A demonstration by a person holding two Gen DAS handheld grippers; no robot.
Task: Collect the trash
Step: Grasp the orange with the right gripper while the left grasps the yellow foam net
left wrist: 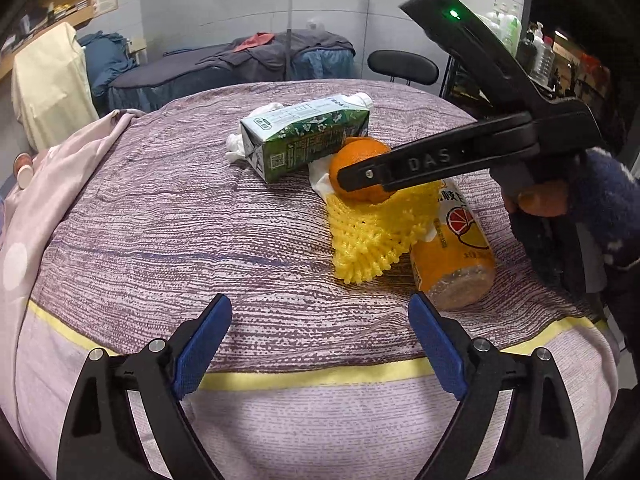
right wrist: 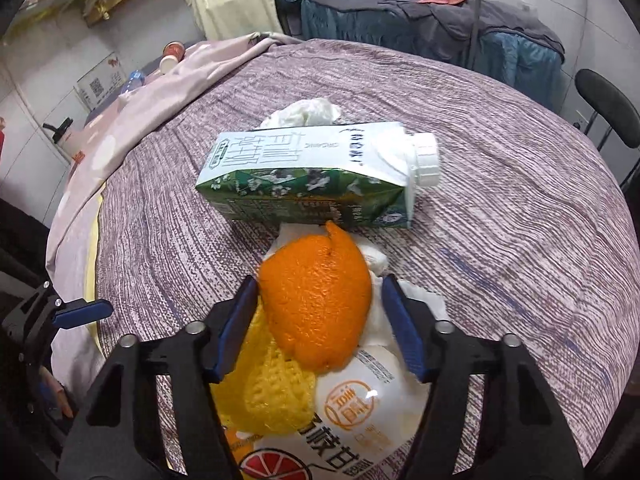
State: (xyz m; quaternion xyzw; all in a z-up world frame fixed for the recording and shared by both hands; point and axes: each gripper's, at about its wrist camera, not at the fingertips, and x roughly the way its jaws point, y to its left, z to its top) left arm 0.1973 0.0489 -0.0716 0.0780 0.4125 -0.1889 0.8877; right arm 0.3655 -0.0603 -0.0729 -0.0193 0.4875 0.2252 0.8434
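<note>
- I see my right gripper point(right wrist: 316, 320) low over the pile of trash, with its blue fingers point(right wrist: 236, 328) spread on both sides of the orange peel point(right wrist: 316, 300).
- The left finger pad looks to touch the peel or is just beside it; the right pad stands a little apart from it, so the fingers are open and do not pinch the peel.
- From the left wrist camera, the right gripper point(left wrist: 360, 176) reaches in from the right side, and its black arm crosses in front of the orange peel point(left wrist: 352, 156).
- The peel lies on top of a yellow foam fruit net point(right wrist: 272, 392) and a white crumpled tissue point(right wrist: 404, 296).
- Under the net lies an orange juice bottle point(left wrist: 452, 256) on its side; its label shows a citrus slice.
- Just behind the peel a green and white drink carton point(right wrist: 316, 176) lies on its side, with its white screw cap to the right in the right wrist view.
- Behind the carton there is another white crumpled tissue point(right wrist: 304, 114), touching the carton.
- All these things rest on the surface point(left wrist: 160, 220), which has a purple striped cover with a pale yellow band near its edge.
- My left gripper point(left wrist: 320, 344) hovers over the near edge of the surface, well apart from the trash; its blue fingers point(left wrist: 204, 344) are wide open and hold nothing.
- At the left edge of the surface a pink cloth with white dots point(right wrist: 132, 120) is bunched up.
</note>
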